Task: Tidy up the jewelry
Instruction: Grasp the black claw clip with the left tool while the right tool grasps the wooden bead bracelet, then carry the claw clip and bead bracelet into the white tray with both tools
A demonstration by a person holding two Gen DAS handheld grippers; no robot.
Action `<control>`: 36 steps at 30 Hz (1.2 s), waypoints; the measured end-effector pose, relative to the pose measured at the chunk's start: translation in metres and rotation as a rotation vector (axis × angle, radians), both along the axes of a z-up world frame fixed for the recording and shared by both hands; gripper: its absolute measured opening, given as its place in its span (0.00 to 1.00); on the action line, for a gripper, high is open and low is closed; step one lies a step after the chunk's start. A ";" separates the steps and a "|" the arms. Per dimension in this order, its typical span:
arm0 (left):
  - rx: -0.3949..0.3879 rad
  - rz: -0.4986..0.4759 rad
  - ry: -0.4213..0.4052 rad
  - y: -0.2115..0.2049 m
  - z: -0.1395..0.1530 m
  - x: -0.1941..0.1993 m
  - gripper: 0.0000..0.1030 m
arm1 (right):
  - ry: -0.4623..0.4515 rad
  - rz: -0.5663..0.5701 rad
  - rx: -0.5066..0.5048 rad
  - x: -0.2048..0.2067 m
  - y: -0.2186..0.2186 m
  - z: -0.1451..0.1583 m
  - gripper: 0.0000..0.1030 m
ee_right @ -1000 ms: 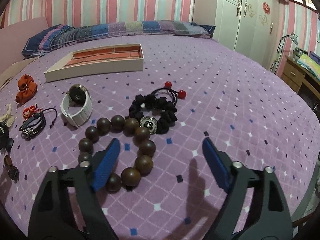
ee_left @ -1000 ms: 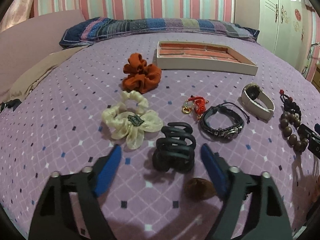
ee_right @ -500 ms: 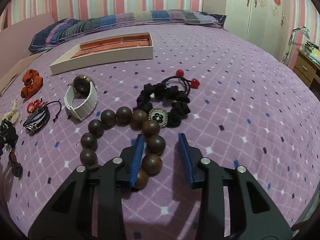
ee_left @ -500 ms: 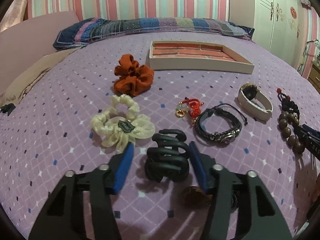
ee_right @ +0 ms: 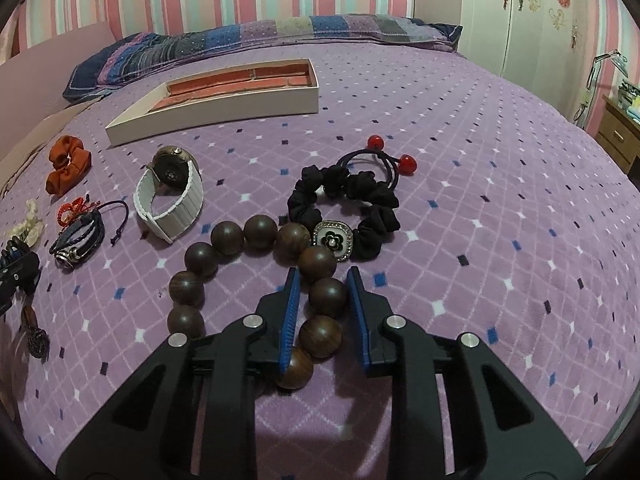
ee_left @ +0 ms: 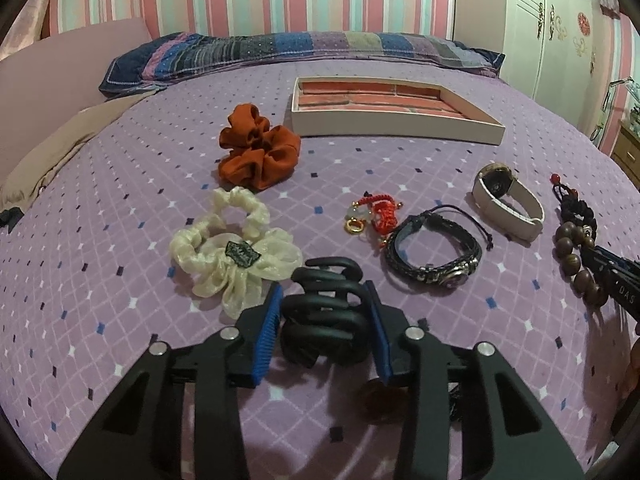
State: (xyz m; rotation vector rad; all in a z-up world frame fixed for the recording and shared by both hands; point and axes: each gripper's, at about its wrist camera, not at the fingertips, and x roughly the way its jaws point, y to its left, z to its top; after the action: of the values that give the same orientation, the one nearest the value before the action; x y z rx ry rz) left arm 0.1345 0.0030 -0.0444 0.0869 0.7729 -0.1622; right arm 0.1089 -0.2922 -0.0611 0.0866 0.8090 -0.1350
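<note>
While the black hair clip (ee_left: 324, 320) and the wooden bead bracelet (ee_right: 256, 276) lie on the bed (ee_right: 500, 160), the left claw (ee_left: 324, 322) and right claw (ee_right: 323, 300) are closing around them; judging from this, lifting toward the tray (ee_left: 396, 128) comes next.

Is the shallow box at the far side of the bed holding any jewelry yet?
Empty as far as shown: the box shows only its brick-patterned lining in both wrist views; its near inside edge is hidden behind the wall.
</note>
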 end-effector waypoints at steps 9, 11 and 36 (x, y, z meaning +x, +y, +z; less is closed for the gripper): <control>0.013 0.010 -0.022 -0.005 -0.004 -0.008 0.35 | -0.020 0.019 0.014 -0.002 -0.005 -0.001 0.24; 0.003 0.011 -0.024 -0.004 -0.003 -0.008 0.34 | -0.023 0.023 0.022 -0.003 -0.007 -0.001 0.23; -0.102 -0.026 -0.054 -0.010 0.058 0.015 0.34 | -0.179 0.143 0.023 0.004 0.012 0.067 0.19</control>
State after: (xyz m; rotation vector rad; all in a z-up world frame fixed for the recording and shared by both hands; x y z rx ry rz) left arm 0.1495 -0.0068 0.0132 0.0048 0.7087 -0.2223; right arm 0.1130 -0.2803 0.0062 0.0612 0.6355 0.0174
